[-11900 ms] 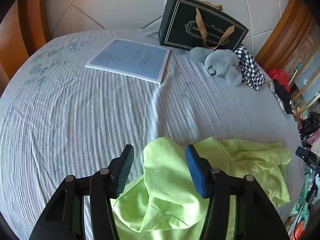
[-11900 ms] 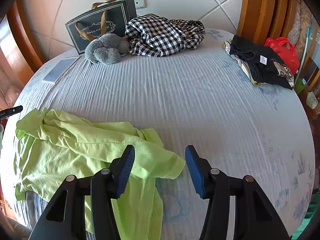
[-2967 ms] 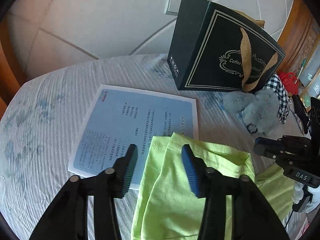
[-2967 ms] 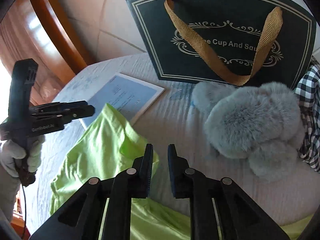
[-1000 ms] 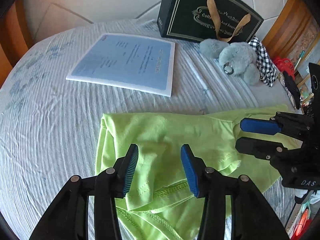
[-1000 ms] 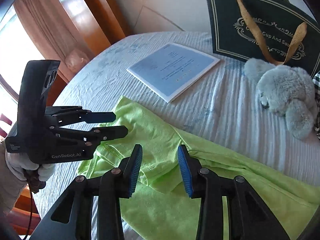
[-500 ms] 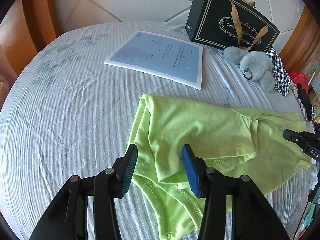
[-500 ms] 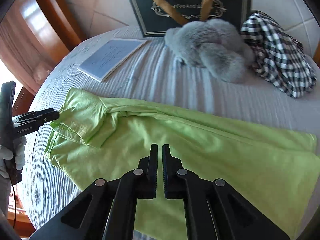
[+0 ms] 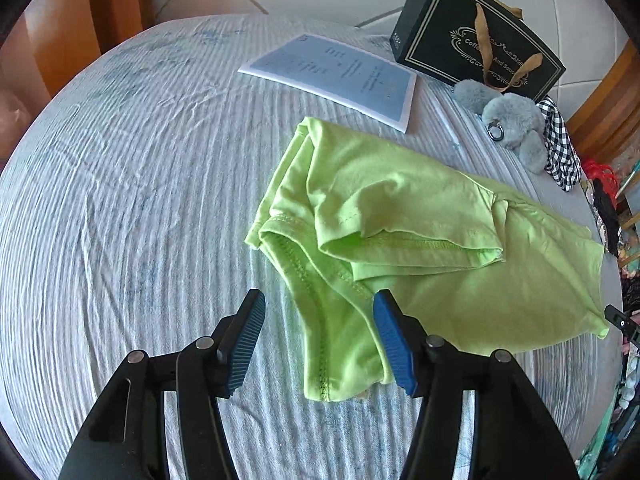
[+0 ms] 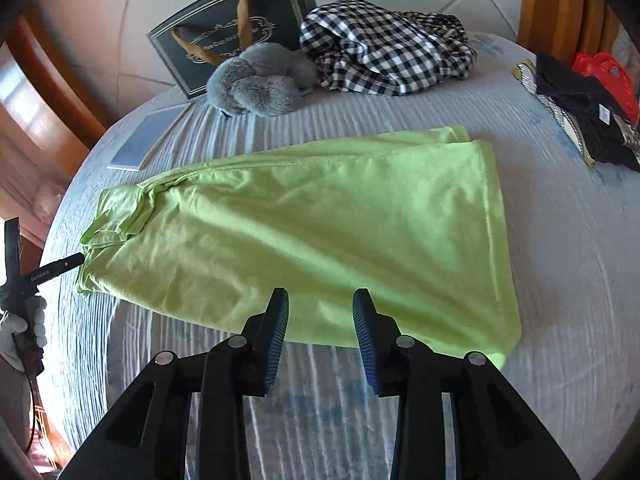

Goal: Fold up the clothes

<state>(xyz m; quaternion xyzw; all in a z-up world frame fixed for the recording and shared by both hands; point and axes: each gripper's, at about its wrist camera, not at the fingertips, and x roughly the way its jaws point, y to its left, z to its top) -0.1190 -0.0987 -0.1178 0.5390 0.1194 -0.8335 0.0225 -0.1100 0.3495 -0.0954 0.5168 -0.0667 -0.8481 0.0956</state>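
A lime green shirt [image 9: 432, 232] lies folded lengthwise on the striped bedsheet [image 9: 120, 200], its sleeve and collar end bunched toward me in the left wrist view. It also shows in the right wrist view [image 10: 312, 232] as a long flat panel. My left gripper [image 9: 316, 332] is open and empty, its jaws on either side of the shirt's near hem, just above it. My right gripper [image 10: 320, 320] is open and empty at the shirt's near long edge. The left gripper [image 10: 60, 266] also shows at the shirt's collar end.
A blue booklet [image 9: 336, 76], a dark gift bag [image 9: 472, 52] and a grey plush toy [image 9: 508, 124] sit at the back. A checked garment [image 10: 380, 48] and dark clothes [image 10: 580, 112] lie at the right. Wooden bedposts stand behind.
My right gripper has opened, letting the shirt go, and pulled back toward the near edge. My left gripper has drawn back from the shirt's collar end. The shirt now lies flat.
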